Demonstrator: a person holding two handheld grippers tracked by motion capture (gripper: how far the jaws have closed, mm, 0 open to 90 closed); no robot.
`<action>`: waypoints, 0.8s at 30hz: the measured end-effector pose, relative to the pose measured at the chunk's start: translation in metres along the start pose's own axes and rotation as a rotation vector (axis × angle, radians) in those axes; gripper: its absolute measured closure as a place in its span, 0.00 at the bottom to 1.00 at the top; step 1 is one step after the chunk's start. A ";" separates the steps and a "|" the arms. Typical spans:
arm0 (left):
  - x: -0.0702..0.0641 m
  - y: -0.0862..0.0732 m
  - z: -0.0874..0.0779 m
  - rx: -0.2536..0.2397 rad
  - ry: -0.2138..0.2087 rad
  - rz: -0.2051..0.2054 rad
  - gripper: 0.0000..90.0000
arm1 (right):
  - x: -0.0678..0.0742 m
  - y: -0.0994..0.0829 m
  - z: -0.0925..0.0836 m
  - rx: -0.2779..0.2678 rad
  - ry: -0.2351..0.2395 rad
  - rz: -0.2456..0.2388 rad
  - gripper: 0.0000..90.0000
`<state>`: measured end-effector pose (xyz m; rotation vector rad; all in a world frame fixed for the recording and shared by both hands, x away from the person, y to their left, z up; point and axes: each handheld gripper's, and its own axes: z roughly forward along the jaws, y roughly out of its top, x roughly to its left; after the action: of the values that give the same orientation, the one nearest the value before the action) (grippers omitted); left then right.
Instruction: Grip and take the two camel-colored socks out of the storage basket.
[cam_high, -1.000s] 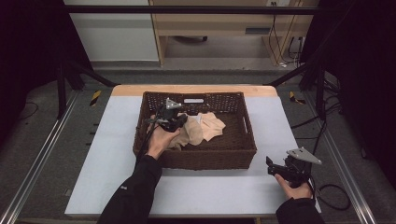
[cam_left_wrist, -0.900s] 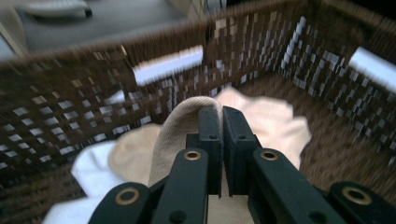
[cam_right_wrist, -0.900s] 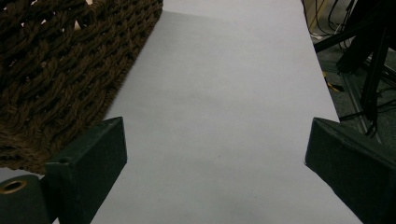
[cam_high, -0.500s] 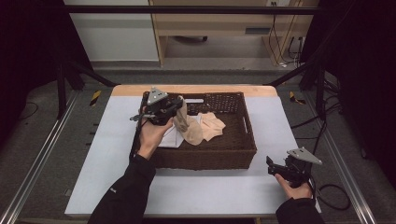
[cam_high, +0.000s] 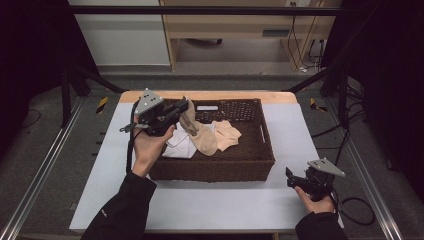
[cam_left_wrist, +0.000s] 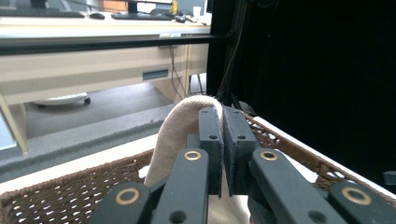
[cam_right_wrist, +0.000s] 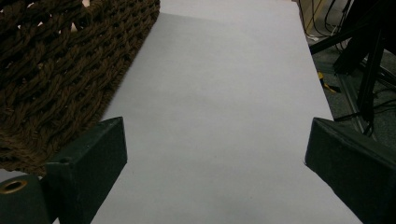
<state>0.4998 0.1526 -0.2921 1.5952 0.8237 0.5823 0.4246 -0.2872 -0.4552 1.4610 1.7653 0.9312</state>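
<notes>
The left tongs (cam_high: 183, 106) are clamping a beige sock (cam_high: 196, 131), dangling it over the wicker basket (cam_high: 215, 167), perhaps touching the clothes below, while the right tongs (cam_high: 290, 177) are resting apart on the table (cam_high: 210, 205).

White cloth (cam_high: 181, 146) in the basket — yellow-black tape (cam_high: 101, 104) on the floor.

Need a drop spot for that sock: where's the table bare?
Bare: the table strip between basket and near edge, up to the right gripper; the strips either side of the basket. Crowded: the basket, with the left gripper holding a sock.
</notes>
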 end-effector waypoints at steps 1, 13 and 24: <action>-0.003 0.002 -0.004 -0.005 -0.008 0.006 0.96 | 0.000 0.000 0.000 -0.001 0.000 0.000 0.06; -0.035 0.016 -0.051 -0.064 -0.085 0.098 0.96 | 0.000 -0.001 -0.001 -0.001 0.004 -0.003 0.06; -0.057 0.017 -0.089 -0.087 -0.145 0.137 0.96 | 0.000 -0.001 -0.003 -0.004 0.002 0.000 0.06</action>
<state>0.4000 0.1636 -0.2548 1.6023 0.5775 0.5843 0.4219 -0.2878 -0.4547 1.4581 1.7633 0.9360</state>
